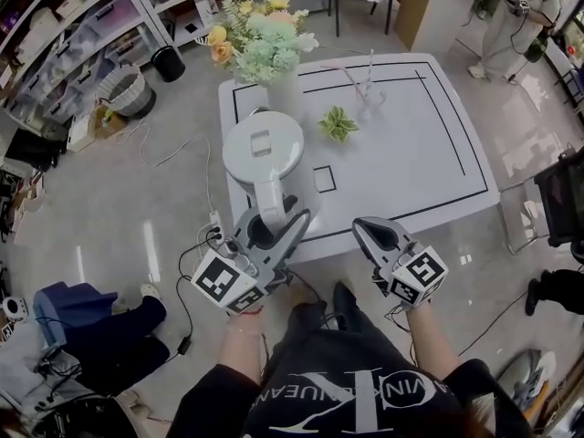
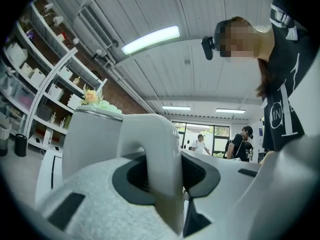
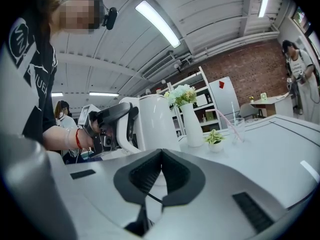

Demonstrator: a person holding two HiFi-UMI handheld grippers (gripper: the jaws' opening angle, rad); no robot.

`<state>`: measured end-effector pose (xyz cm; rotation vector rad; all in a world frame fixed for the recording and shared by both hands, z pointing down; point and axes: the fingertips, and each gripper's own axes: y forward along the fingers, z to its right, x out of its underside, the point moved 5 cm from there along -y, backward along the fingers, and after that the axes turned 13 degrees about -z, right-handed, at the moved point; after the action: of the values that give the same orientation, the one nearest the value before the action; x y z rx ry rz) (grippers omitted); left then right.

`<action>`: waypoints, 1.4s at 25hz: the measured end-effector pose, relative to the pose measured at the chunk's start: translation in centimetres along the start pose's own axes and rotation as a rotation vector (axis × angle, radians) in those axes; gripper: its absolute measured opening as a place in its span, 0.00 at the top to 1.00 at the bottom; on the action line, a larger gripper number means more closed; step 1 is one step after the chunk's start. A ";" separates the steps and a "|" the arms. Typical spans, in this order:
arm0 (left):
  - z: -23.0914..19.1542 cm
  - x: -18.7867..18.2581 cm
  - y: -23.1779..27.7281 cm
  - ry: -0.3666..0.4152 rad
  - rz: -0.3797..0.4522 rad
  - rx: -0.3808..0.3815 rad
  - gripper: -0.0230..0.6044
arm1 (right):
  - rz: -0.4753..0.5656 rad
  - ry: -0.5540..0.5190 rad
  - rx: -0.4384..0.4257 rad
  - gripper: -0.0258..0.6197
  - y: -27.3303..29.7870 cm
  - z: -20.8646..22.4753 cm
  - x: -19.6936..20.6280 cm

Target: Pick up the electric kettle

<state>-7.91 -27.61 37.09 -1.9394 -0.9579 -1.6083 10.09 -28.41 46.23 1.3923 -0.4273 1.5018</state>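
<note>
Left gripper view — left gripper point(image 2: 167, 176) clamps the electric kettle's handle point(image 2: 155, 139).

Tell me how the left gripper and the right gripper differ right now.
The left gripper is shut on the handle of the electric kettle; the right gripper is shut with nothing between its jaws. The left gripper is at the near left corner of the table; the right gripper hangs at its near edge, touching nothing. Both carry marker cubes.

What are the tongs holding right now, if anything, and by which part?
The left tongs grip the white electric kettle by its handle. The right tongs are shut and hold nothing.
</note>
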 end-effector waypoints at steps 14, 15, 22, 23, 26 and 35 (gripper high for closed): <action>0.6 -2.2 -2.3 0.006 0.081 -0.067 0.78 | 0.001 -0.026 -0.033 0.96 0.7 0.7 -1.2; 0.6 -2.4 -2.6 0.009 0.086 -0.073 0.78 | 0.004 -0.028 -0.035 0.96 0.8 0.7 -1.4; 0.3 -3.5 -4.2 0.026 0.103 -0.124 0.78 | 0.012 -0.053 -0.042 0.96 1.4 0.5 -2.5; 0.2 -3.6 -4.5 0.027 0.106 -0.132 0.78 | 0.013 -0.056 -0.043 0.96 1.5 0.4 -2.6; -0.1 -3.9 -5.3 0.031 0.108 -0.158 0.78 | 0.017 -0.064 -0.045 0.96 1.8 0.4 -3.1; -1.2 -4.1 -8.2 0.029 0.113 -0.248 0.78 | 0.029 -0.097 -0.055 0.96 3.2 0.0 -4.5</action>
<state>-15.16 -24.00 32.61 -2.0837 -0.6505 -1.7526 6.72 -31.67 43.30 1.4247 -0.5476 1.4391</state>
